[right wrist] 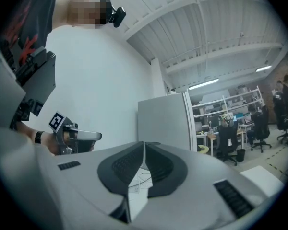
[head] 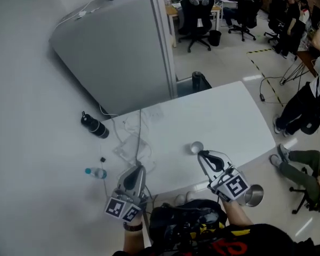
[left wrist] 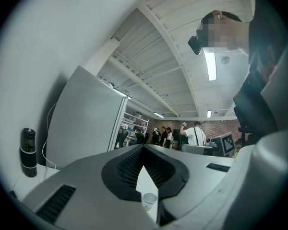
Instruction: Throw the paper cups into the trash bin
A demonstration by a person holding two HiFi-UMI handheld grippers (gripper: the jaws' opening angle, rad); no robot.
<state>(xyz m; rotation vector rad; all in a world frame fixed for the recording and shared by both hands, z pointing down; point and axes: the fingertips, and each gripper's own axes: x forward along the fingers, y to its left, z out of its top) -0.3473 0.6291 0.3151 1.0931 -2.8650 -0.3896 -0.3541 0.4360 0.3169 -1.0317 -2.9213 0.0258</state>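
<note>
An open office lies behind a grey partition (head: 122, 52), and a white counter (head: 224, 116) stretches out in front of me. My right claw (head: 202, 154) is clenched on nothing, jaws pressed together, and the paper cup (head: 196, 147) stands upright on the counter just beyond its tips, a little to their left. My left claw (head: 138, 169) is likewise clenched and empty. It hangs over the near edge, with the same cup ahead and to its right, showing small through the slit between its jaws in the left gripper view. What I take for the trash bin (head: 254, 194), a shiny metal cylinder, stands behind my right claw on its right side, below the counter edge.

As I judge it, the cup has yet to be picked up. I should spread the right claw wider than the rim, come in level, and squeeze gently round the cup's upper wall. Paper will likely buckle or tip under a hard pinch.
</note>
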